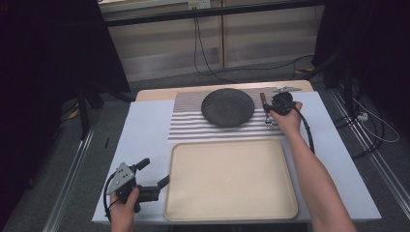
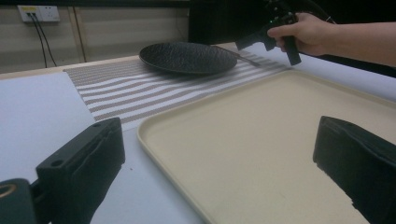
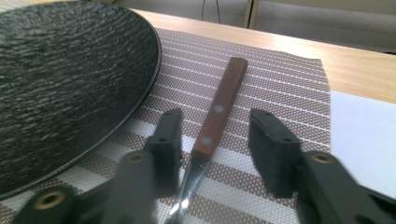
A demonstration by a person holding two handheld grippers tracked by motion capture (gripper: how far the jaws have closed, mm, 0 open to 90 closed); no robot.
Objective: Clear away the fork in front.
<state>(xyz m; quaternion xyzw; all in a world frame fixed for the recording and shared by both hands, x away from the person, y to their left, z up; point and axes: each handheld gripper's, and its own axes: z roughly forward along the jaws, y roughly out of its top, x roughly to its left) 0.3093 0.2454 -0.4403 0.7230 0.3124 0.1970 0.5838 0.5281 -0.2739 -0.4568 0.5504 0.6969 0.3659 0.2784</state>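
Beige tray [image 2: 261,140] between wide-apart left tool [image 2: 219,163] jaws — black plate [image 2: 189,57] beyond.

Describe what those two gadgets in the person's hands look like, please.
Each hand-held gripper is black, with two blocky jaws that have round bolt holes. The left hand-held gripper carries a grey three-cornered plate on top and trails a black cable. The right hand-held gripper has brass-coloured pivot rings, and a thick black cable runs back along the forearm. Both forearms are bare, with no sleeves visible.

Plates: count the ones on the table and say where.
1. The black plate sits on the striped placemat, beyond the tray, left of the wooden-handled utensil.
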